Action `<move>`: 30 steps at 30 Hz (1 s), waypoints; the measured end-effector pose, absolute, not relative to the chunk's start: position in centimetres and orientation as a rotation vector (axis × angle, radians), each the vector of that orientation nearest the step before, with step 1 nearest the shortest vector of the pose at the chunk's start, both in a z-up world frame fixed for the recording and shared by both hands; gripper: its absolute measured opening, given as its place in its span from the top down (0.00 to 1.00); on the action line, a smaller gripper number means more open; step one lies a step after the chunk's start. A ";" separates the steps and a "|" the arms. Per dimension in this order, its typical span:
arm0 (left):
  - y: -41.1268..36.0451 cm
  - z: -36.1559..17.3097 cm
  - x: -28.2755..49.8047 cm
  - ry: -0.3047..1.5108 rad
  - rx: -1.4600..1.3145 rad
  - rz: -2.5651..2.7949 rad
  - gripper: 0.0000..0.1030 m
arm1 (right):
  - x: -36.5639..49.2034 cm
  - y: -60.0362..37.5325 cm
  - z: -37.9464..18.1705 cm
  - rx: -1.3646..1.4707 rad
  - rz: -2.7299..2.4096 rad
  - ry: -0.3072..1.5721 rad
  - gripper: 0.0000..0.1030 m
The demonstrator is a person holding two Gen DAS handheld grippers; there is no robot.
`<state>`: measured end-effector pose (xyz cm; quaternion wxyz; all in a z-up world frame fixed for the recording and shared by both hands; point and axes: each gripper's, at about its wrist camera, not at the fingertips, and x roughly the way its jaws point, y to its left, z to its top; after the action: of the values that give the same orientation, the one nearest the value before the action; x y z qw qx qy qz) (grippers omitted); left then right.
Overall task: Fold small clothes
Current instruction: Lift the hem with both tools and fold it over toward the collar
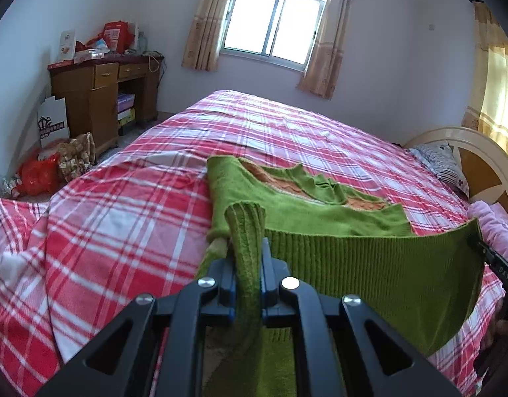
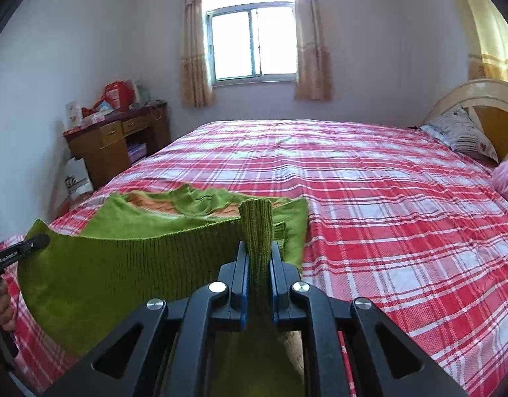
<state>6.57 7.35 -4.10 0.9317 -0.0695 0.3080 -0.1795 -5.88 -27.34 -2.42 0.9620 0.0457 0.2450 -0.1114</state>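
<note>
A green sweater is pinched at its ribbed hem by left gripper and right gripper fingers above the plaid bed

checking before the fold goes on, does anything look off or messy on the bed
Nothing is damaged or spilled. The green sweater is held up by its ribbed hem, left gripper and right gripper each shut on a corner. The far part lies bunched, orange lining showing. The plaid sheet is rumpled near the left edge.
</note>
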 end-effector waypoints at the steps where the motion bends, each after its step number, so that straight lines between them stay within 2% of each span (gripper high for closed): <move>1: 7.2 -4.0 6.7 0.629 -0.142 -0.366 0.90 | -5.7 -27.6 -2.4 0.099 -0.234 0.493 0.91; 16: 4.5 -3.8 12.7 0.649 -0.156 -0.332 0.90 | -0.4 -29.7 -2.3 0.092 -0.274 0.503 0.91; 30: 1.8 -3.2 20.4 0.650 -0.160 -0.284 0.90 | 8.4 -32.4 -2.2 0.106 -0.289 0.533 0.91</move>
<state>20.40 1.78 -3.23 0.9346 -0.0782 0.3179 -0.1390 8.40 -32.45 -2.24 0.9530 0.0522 0.2622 -0.1423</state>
